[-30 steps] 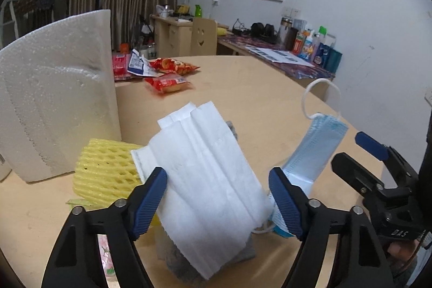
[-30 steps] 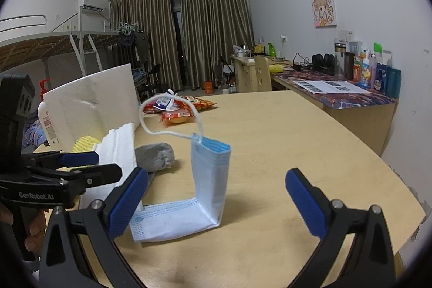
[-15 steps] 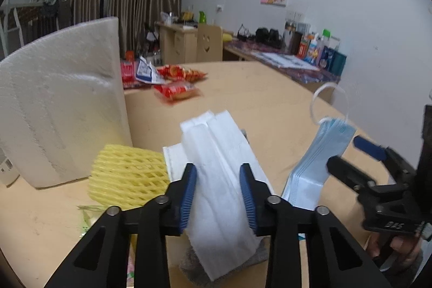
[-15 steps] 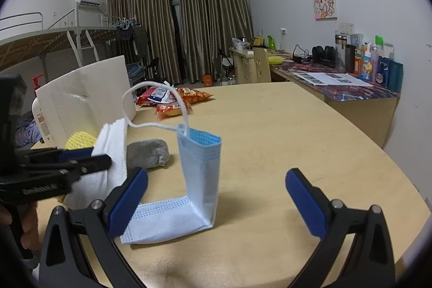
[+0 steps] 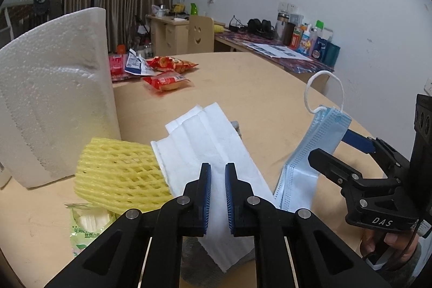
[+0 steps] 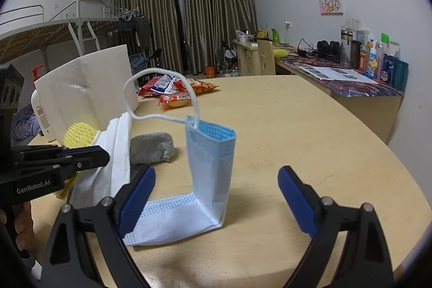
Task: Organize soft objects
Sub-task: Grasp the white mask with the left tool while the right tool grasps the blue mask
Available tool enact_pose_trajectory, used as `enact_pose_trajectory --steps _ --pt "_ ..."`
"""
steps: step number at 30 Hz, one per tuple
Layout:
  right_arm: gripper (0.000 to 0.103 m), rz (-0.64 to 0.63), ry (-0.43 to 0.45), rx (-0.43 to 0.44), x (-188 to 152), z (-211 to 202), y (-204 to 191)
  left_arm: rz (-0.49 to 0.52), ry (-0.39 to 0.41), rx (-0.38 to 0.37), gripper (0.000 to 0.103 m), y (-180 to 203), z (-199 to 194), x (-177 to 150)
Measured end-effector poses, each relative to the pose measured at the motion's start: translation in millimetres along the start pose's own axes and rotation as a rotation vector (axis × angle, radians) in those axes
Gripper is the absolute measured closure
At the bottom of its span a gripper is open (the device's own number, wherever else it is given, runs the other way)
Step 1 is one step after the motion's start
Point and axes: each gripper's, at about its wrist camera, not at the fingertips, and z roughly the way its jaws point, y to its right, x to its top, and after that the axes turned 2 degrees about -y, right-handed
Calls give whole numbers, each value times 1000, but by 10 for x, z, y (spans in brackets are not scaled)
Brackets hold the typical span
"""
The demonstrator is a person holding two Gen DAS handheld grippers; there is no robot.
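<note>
While pinching white tissue (image 5: 213,142), left tool (image 5: 216,196).

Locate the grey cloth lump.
In the right wrist view, the grey cloth lump lies on the table, left of centre, between the white tissue and blue mask.

Dorm room: loft bed (image 6: 54,31), desk (image 6: 348,88), curtains (image 6: 205,12).

A: What is seen between the right gripper (image 6: 216,203) fingers?

B: A blue face mask (image 6: 201,185), bent upright on the table (image 6: 310,131), jaws spread wide.

A: And leftward?

B: White tissue (image 6: 118,153) is clamped by the left gripper (image 6: 91,154); a grey cloth (image 6: 151,147) is seen behind.
</note>
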Motion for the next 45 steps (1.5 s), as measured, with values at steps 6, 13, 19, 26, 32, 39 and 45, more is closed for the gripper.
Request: enact_pose_trajectory --steps 6,13,19,26,32,39,45 --pt "8 -1 -2 -1 1 0 -4 9 -15 2 97 17 22 1" --pt "8 -5 2 7 2 5 -1 36 -14 63 44 76 26 -5" --pt "8 -2 2 9 -1 8 4 39 4 74 36 116 20 14" --pt "8 4 2 8 -5 9 29 31 -52 83 97 121 149 26" --pt "8 6 -6 6 -8 17 37 57 35 73 99 132 -51 36" --pt "8 7 -25 30 29 42 -23 54 115 41 99 81 -336 104" --pt "29 7 -76 13 49 134 -68 37 136 7 99 -4 -472 105"
